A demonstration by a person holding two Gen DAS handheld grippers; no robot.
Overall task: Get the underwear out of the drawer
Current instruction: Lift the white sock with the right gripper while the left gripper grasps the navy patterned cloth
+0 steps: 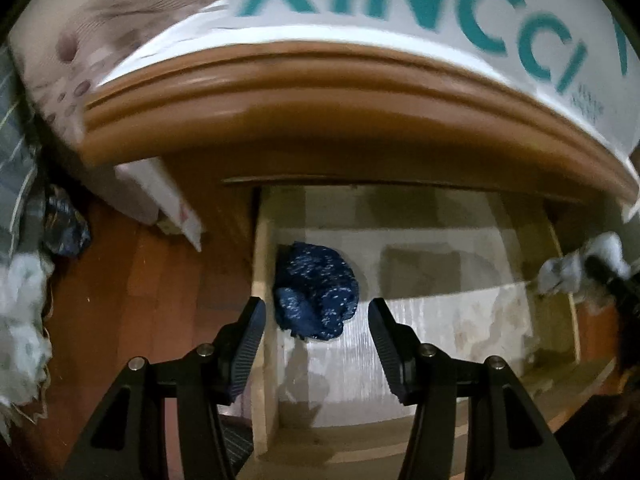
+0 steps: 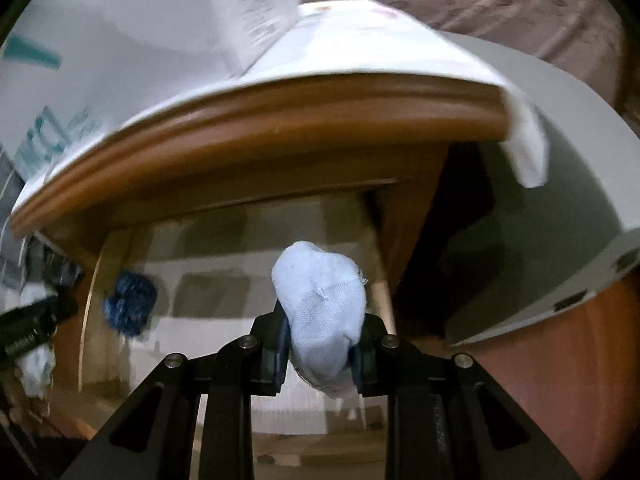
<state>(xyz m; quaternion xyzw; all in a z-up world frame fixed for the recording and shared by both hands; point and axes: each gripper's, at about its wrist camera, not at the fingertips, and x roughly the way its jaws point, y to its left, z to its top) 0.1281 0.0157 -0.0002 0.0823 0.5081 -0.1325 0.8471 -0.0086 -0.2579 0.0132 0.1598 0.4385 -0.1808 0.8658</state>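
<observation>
Drawer (image 1: pixel 400 280) stands pulled out beneath the brown moulded edge of the cabinet top (image 1: pixel 320 92), its pale lined floor mostly bare. A white box with teal lettering (image 1: pixel 440 4) sits on that top, blurred.

Two pieces of underwear are in play. The dark blue speckled bundle (image 1: pixel 316 296) lies in the drawer, pressed close to its left wall. It is a crumpled lump, slightly taller than wide in the left wrist view, so its long axis seems to run roughly away from the camera; no end points anywhere clearly.

The left claw (image 1: pixel 317 320) hangs above and just short of this bundle, half spread and empty, with the bundle showing between the two fingers. The left hand is plainly the nearer one. Judging from that line-up, the coming move is a straight descent, the fingers straddling the lump across its shorter side.

The right claw (image 2: pixel 320 344) is narrow, clamped on a pale blue-white bundle (image 2: pixel 324 312), which stands up out of the pads over the drawer's right side, well apart from the blue one.
</observation>
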